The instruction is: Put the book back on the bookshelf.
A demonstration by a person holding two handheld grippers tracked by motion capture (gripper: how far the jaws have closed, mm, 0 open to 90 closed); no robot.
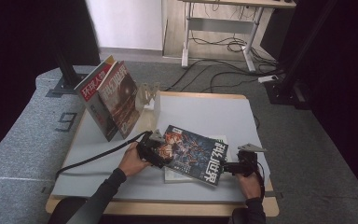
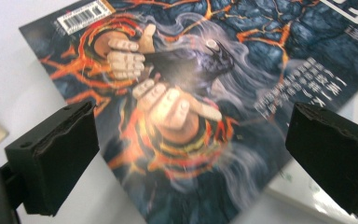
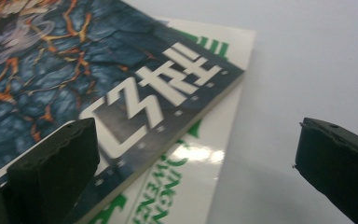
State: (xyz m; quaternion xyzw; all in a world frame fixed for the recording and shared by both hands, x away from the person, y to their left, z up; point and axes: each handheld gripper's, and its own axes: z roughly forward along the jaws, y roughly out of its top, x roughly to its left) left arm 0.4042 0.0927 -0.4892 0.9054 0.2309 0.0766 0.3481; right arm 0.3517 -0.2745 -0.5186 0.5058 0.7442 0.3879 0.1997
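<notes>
Dark magazine [image 1: 193, 154] lies flat atop white-green magazine [image 3: 200, 172] on table [image 1: 214, 112], long axis running gripper to gripper; left gripper [image 1: 161, 156] over its near-left corner, jaws spread, nothing pinched; right gripper [image 1: 224, 169] beside title end, jaws spread, empty

A: What lies beyond the work surface?

B: A grey carpet floor [image 1: 23, 135], with a white wall [image 1: 126, 23] at the back.

A: Any furniture?

B: A desk [image 1: 242, 4] with a pale metal frame stands at the rear, black cables [image 1: 219, 46] looping on the floor beneath it. Dark stands [image 1: 67, 70] rise at both sides.

A: And the light?

B: Dim at the edges, brighter toward the wall.
</notes>
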